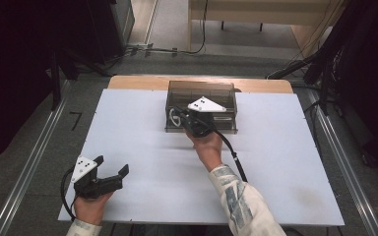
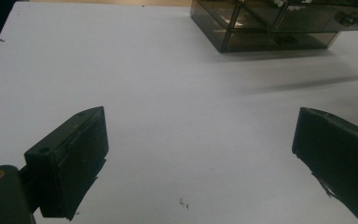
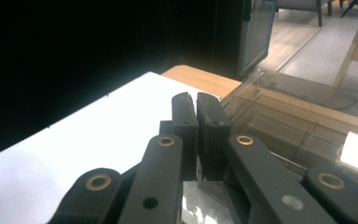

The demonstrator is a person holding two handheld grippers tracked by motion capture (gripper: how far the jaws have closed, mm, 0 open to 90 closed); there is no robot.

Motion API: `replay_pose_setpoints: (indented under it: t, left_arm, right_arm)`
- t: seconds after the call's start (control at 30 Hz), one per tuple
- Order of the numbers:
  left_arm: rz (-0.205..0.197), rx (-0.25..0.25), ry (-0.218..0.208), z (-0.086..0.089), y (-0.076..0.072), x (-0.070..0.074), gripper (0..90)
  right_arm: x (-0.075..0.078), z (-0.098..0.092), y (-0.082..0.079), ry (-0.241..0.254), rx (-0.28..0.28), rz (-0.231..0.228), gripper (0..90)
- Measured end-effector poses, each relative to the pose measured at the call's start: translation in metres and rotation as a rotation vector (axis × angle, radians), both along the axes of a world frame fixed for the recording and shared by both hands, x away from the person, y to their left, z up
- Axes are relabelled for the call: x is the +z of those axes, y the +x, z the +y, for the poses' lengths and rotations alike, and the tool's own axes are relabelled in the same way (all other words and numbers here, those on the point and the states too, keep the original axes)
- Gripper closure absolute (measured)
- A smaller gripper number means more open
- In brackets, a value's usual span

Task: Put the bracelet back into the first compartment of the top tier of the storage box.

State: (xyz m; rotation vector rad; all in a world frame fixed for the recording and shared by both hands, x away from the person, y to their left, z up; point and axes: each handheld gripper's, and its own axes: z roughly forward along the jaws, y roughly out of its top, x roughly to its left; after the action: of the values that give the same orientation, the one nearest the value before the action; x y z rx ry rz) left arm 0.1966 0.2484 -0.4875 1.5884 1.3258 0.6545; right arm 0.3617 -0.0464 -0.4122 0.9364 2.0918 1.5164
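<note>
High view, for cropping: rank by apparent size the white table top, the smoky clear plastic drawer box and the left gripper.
1. White table top, by far the largest.
2. Smoky clear plastic drawer box.
3. Left gripper, smallest, though nearer the camera.

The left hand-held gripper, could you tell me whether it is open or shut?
Open. The left hand-held gripper rests near the table's front edge, its jaws spread wide with only bare tabletop between them.

Beyond my white table [image 1: 142,147] I see grey floor [image 1: 177,19], a pale wooden bench [image 1: 256,12], and cables [image 1: 167,50] trailing across it.
</note>
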Motion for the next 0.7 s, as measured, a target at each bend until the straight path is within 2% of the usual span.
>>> replay_pose_setpoints:
  t: [0.17,0.2,0.23,0.27,0.3,0.4,0.7]
  left_arm:
    - [-0.001,-0.001,-0.001,0.0,0.0,0.0,3.9]
    - [-0.002,0.0,-0.001,-0.001,0.0,0.0,3.9]
    - [-0.001,0.001,0.0,-0.001,0.0,0.0,3.9]
    - [-0.001,0.0,0.0,-0.001,0.0,0.0,3.9]
    - [-0.001,0.0,-0.001,-0.001,0.0,0.0,3.9]
    - [-0.001,-0.001,-0.001,-0.001,0.001,0.0,3.9]
    - [-0.001,-0.001,-0.001,-0.001,0.001,0.0,3.9]
  right_arm:
    - [-0.005,0.0,0.005,-0.073,-0.054,0.022,85.0]
    - [-0.007,-0.001,0.007,-0.106,-0.072,0.023,85.1]
    - [-0.007,-0.001,0.007,-0.106,-0.072,0.023,85.1]
    - [-0.008,-0.001,0.008,-0.132,-0.082,0.036,85.0]
    - [-0.008,-0.001,0.008,-0.132,-0.082,0.036,85.0]
    - [-0.011,-0.001,0.01,-0.176,-0.085,0.058,85.0]
    - [-0.016,-0.001,0.015,-0.227,-0.089,0.099,85.0]
